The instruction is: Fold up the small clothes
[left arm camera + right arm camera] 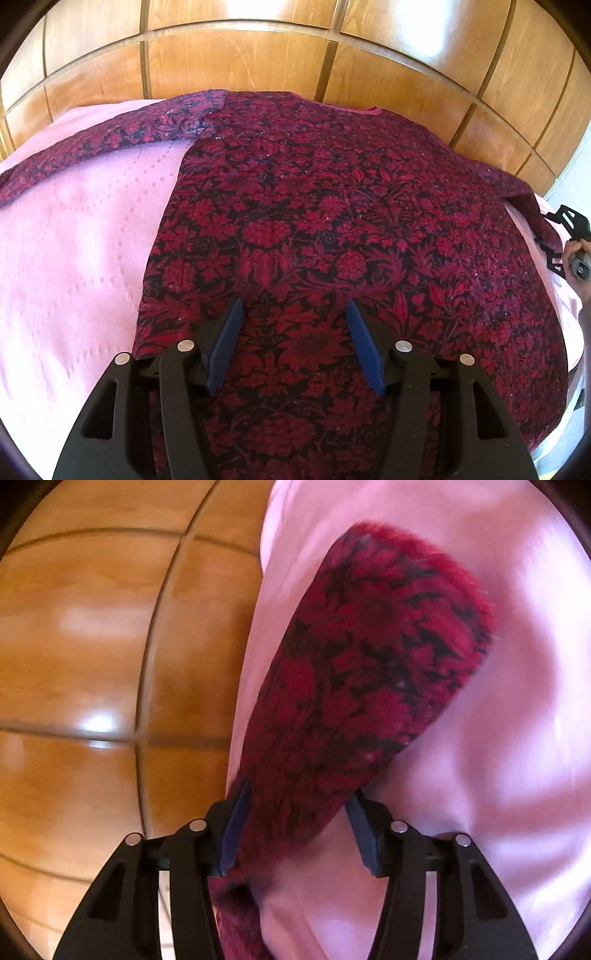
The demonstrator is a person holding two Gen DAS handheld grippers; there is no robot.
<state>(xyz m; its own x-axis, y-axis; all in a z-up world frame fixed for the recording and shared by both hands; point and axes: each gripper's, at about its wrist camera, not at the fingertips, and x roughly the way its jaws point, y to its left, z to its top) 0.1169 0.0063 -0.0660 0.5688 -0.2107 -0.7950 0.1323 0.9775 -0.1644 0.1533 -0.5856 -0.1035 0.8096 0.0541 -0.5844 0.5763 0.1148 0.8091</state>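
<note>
A dark red floral-patterned top point(332, 221) lies spread flat on the pink bedcover point(74, 258), one sleeve point(92, 147) stretching toward nine o'clock.

Your left wrist view: looks steeply down from near hem across red floral garment point(332, 229) on pink bedspread point(81, 236), toward wooden panelling point(236, 48). Your right wrist view: very close on sleeve point(369, 672), blurred. Shared: garment, bedspread, panelling.

Left tool point(294, 308), right tool point(298, 797) — black frames, blue ribbed pads, silver pins.
</note>
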